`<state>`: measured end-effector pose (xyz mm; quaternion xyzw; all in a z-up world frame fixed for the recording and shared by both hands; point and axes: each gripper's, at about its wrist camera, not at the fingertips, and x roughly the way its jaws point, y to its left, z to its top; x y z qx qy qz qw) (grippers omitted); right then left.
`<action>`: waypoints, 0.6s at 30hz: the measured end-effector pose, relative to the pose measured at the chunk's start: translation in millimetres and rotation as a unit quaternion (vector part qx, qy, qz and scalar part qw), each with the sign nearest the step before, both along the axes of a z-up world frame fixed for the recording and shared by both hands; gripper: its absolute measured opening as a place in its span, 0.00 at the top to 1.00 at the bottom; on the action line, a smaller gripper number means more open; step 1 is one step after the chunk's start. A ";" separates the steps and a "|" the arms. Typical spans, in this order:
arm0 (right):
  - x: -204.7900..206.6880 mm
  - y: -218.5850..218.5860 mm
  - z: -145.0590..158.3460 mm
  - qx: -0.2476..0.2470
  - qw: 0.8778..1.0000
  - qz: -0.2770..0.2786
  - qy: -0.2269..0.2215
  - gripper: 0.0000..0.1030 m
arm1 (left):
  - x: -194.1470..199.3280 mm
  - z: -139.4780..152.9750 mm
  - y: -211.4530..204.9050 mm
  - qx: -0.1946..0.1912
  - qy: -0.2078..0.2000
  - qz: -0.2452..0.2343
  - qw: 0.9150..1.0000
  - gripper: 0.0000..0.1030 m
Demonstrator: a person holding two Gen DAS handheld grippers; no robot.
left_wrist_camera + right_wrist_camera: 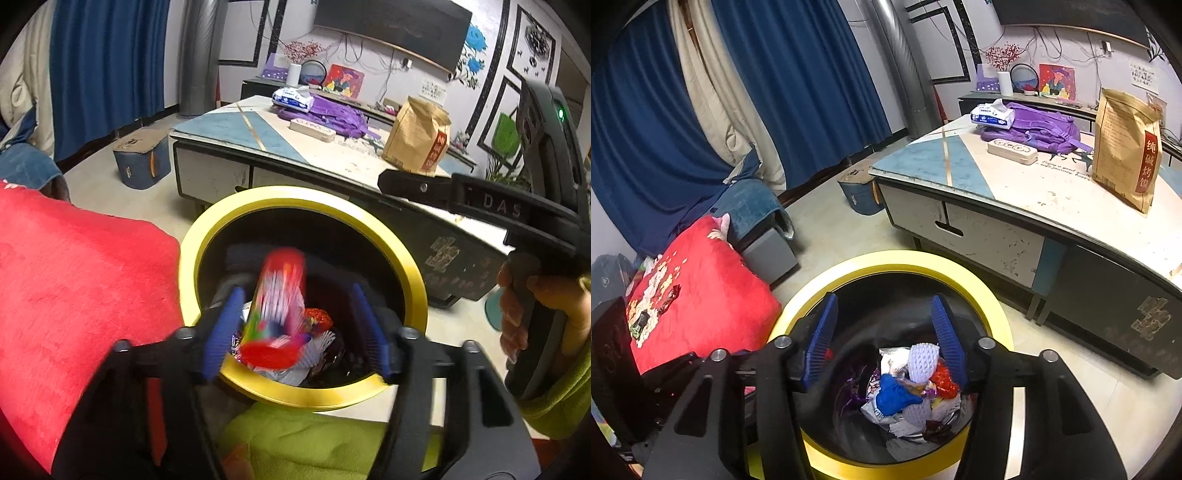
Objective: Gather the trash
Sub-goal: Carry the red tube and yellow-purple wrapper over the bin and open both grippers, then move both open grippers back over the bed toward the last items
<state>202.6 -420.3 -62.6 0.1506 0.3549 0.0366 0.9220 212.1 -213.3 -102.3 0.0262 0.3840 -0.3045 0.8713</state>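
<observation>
Clearance as I read it:
- Bin mouth: yellow rim [886, 258] ringing my open right gripper [884, 328]; dark well clear down to the trash heap [912, 387].
- Left gripper [295, 325]: blurred red wrapper [280, 295] loose between its spread jaws, partly blocking the mouth.
- Left: red cushion [701, 295] against the bin.
- Right, far: low table [997, 236] beside the bin; bare floor [849, 229] between.
</observation>
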 end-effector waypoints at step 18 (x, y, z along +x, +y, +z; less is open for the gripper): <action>-20.6 64.3 45.8 -0.046 0.993 0.035 -0.101 0.15 | -16.7 61.6 96.7 -0.014 -0.105 0.174 0.979 0.10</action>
